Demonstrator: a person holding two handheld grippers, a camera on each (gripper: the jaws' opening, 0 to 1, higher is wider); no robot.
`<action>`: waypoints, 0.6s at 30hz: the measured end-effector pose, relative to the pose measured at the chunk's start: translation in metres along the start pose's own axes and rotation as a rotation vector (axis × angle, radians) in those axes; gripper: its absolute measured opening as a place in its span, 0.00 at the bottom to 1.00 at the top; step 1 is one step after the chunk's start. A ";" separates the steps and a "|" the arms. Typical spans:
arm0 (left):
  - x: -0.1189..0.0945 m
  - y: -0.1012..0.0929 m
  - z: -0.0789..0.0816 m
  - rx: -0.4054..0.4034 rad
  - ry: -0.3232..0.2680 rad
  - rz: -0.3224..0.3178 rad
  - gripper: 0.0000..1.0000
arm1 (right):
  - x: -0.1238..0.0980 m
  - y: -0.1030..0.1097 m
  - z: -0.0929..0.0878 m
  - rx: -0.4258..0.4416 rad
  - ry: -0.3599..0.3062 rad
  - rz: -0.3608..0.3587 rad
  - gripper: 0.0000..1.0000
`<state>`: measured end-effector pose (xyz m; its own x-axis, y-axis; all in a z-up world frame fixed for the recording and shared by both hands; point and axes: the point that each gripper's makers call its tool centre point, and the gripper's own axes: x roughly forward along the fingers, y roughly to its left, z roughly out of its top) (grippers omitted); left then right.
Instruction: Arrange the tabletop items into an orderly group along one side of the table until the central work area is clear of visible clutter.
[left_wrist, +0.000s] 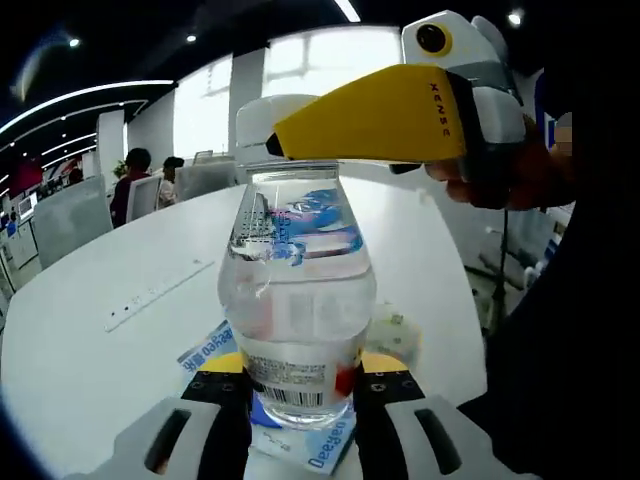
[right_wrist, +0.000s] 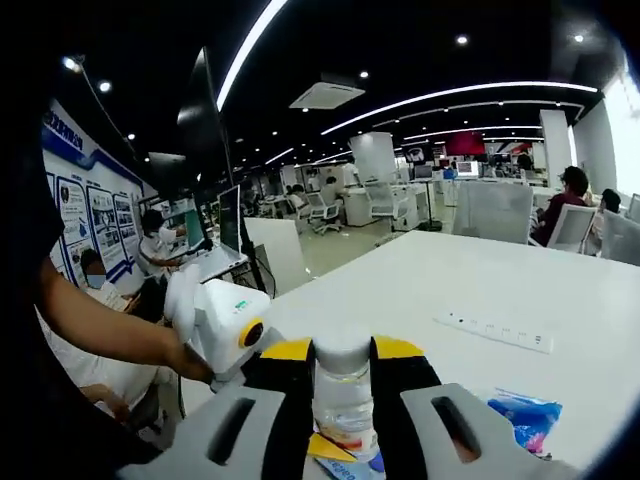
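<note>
Progress: tidying is looking early; packets are still lying mid-counter (left_wrist: 110, 270).
Bottle (left_wrist: 296, 300): one, standing upright between both tongs, over the sachets.
Left tongs (left_wrist: 298, 400): clamping its base.
Right tongs (right_wrist: 342, 385): closing on its neck (cap poking above).
Blue sachets (left_wrist: 305, 445): two or more.
Blue packet (right_wrist: 525, 415): one.
Power strip (right_wrist: 497, 331): one.

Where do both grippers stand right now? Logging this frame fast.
Left gripper: shut on the water bottle, low on its body.
Right gripper: shut on the same bottle's neck, just under the white cap.
</note>
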<state>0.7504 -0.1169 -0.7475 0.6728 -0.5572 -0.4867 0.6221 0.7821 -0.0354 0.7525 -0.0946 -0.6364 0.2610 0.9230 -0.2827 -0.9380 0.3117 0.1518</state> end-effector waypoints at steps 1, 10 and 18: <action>-0.002 0.004 0.000 -0.004 -0.002 0.002 0.36 | 0.001 0.000 0.001 0.001 0.001 0.001 0.15; -0.016 0.048 0.007 0.025 -0.022 0.007 0.36 | 0.039 -0.005 0.023 -0.018 -0.009 0.005 0.15; -0.021 0.079 0.012 0.059 -0.038 -0.016 0.36 | 0.068 -0.016 0.036 -0.025 -0.009 -0.019 0.15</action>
<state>0.7904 -0.0469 -0.7301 0.6763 -0.5807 -0.4531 0.6549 0.7556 0.0092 0.7935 -0.0289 -0.6241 0.2808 0.9191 -0.2764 -0.9382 0.3236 0.1229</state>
